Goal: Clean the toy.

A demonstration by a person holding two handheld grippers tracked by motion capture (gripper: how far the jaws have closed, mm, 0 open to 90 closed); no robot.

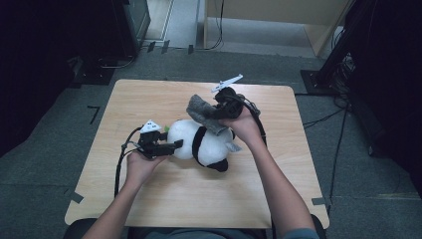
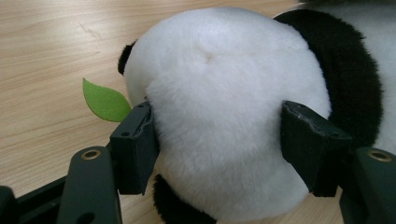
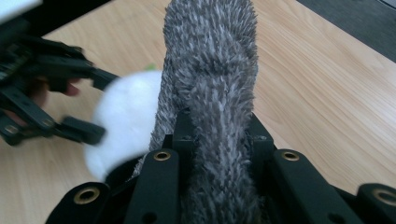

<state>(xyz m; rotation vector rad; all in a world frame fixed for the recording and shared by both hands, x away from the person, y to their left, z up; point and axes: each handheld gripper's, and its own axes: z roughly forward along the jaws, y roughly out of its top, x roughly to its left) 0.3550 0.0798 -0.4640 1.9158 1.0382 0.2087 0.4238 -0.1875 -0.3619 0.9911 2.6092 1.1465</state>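
From the high view, a plush panda (image 1: 201, 142), white with black bands, lies mid-table (image 1: 149, 199), the left gripper (image 1: 171, 147) pinching its white head while the right gripper (image 1: 219, 112) lifts a shaggy grey cloth (image 1: 204, 113) above it. In the left gripper view, both jaws press into the panda's (image 2: 219, 107) fur beside a green leaf (image 2: 105, 100). The right gripper view has its jaws clamped together on the cloth (image 3: 212, 70), which hides much of the panda (image 3: 126, 121).

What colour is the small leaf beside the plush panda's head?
Green felt leaf, clearest in the left gripper view.
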